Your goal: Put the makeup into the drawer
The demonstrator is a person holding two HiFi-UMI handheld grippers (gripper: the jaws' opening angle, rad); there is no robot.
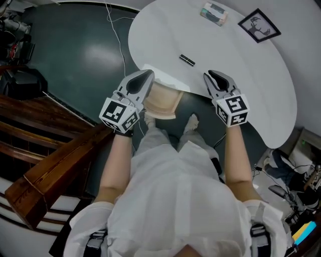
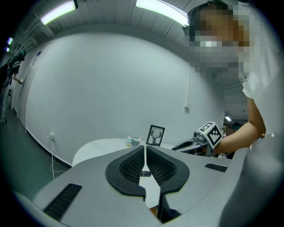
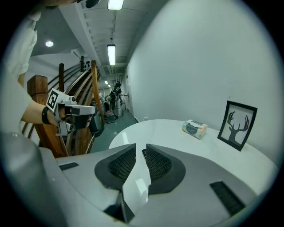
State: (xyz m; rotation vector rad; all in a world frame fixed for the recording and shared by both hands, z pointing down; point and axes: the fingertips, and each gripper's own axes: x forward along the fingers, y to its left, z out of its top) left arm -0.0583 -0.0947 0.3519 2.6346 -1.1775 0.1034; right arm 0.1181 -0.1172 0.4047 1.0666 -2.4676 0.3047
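Note:
A small black makeup stick point(image 1: 187, 60) lies on the white round table point(image 1: 235, 75), just beyond both grippers. Under the table's near edge a pale wooden drawer point(image 1: 161, 100) stands pulled out; I see nothing inside it. My left gripper point(image 1: 148, 75) point(image 2: 144, 148) hovers over the drawer's left side, jaws shut and empty. My right gripper point(image 1: 211, 76) point(image 3: 140, 148) hangs at the table edge to the drawer's right, jaws a narrow gap apart with nothing held. Through that gap a dark bit point(image 3: 144, 152) shows on the tabletop, probably the makeup stick.
A tissue pack point(image 1: 214, 13) and a framed deer picture point(image 1: 259, 25) sit at the table's far side. Dark wooden stair rails point(image 1: 55, 160) run along the left. A white cable point(image 1: 118, 37) trails over the green floor. Gear clutters the floor at the lower right point(image 1: 296, 190).

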